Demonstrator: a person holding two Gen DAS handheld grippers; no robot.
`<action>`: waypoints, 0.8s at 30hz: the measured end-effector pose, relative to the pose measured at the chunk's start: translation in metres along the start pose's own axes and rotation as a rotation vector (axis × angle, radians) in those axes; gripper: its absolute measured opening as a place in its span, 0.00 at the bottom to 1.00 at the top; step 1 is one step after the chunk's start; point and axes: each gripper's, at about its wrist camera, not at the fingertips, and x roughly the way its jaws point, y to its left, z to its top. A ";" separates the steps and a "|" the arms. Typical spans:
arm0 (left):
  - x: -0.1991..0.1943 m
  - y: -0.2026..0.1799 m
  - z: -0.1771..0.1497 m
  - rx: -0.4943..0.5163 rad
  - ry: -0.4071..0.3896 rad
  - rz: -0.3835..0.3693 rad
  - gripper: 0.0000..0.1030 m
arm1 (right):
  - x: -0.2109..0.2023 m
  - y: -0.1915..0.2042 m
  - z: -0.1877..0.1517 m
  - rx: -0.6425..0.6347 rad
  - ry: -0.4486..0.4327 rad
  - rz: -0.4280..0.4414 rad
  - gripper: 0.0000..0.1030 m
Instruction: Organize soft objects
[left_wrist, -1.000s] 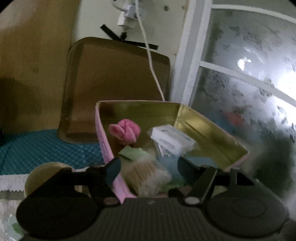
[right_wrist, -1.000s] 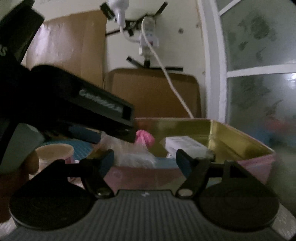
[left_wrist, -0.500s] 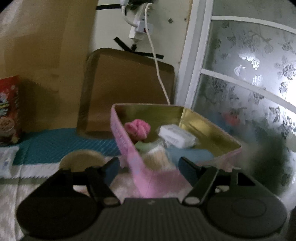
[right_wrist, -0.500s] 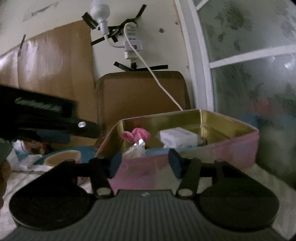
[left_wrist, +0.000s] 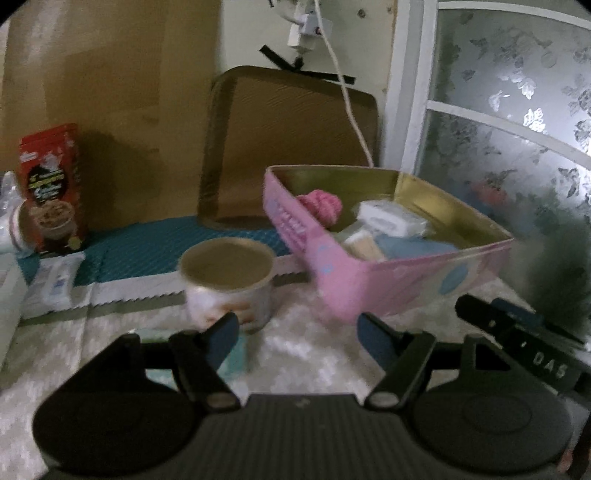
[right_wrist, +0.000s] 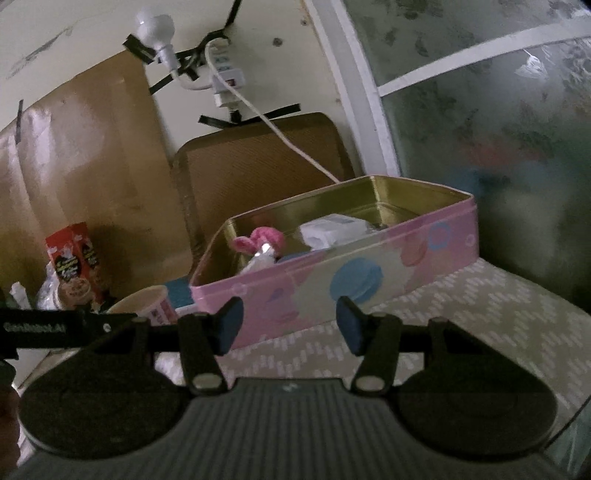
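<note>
Each of the tongs is built alike. The left tongs (left_wrist: 297, 334) have a dark grey ribbed body flanked by two round black discs, black link arms with silver pivot screws, and dark blue pads on the fingertips (left_wrist: 371, 338). The right tongs (right_wrist: 290, 323) match: ribbed grey centre with a small pale mark, black discs, silver screws, blue pads. White lettering runs along each black side bar.

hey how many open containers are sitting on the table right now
2. The pink tin stands on the right by the window, with soft items inside. The round cup sits just left of it, apart. Others may be hidden in the clutter at far left.
</note>
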 end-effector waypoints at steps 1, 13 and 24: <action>-0.001 0.004 -0.002 0.001 0.002 0.012 0.71 | -0.001 0.004 -0.001 -0.007 0.002 0.005 0.57; -0.016 0.080 -0.037 -0.078 0.034 0.140 0.71 | 0.009 0.068 -0.022 -0.135 0.098 0.113 0.57; -0.070 0.199 -0.084 -0.241 -0.062 0.437 0.71 | 0.041 0.171 -0.033 -0.344 0.208 0.388 0.56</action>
